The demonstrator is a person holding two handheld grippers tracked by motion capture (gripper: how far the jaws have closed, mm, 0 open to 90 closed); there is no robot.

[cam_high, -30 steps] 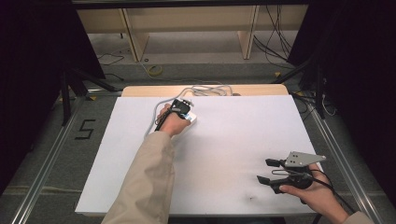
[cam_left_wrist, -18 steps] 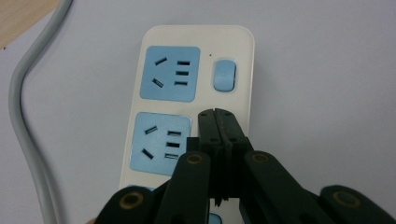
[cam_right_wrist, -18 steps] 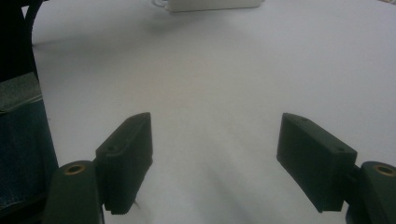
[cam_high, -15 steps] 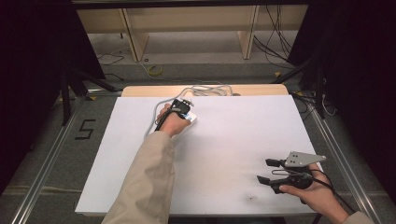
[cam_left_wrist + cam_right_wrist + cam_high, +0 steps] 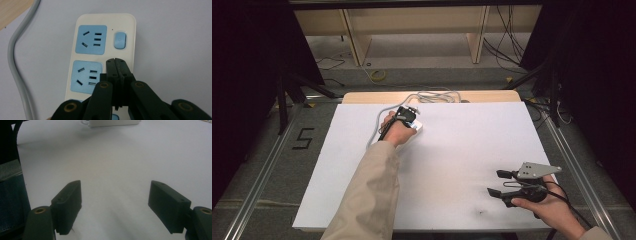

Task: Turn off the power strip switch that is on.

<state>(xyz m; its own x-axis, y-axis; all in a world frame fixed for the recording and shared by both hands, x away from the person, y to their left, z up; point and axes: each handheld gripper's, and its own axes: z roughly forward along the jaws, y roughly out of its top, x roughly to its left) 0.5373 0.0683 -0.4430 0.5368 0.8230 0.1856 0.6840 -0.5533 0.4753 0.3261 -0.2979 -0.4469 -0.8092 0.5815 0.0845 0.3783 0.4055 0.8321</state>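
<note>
A white power strip point(image 5: 106, 30) with blue sockets and a blue switch point(image 5: 119, 40) lies on the white table top point(image 5: 462, 145), at its back left point(image 5: 416, 128). My left gripper point(image 5: 116, 61) hovers right over the strip with its jaws shut together and nothing between them; the tips sit just below the switch. In the high view the left gripper point(image 5: 406, 114) is held from above by a hand in a beige sleeve. My right gripper point(image 5: 495, 182) rests open near the front right, nothing between its jaws point(image 5: 116, 205).
The strip's grey cable point(image 5: 15, 62) curves off its left side toward the wooden back edge point(image 5: 362, 97), where more cable is coiled point(image 5: 437, 96). Metal rails point(image 5: 257, 175) flank the table. A wooden shelf frame point(image 5: 357, 40) stands on the floor behind.
</note>
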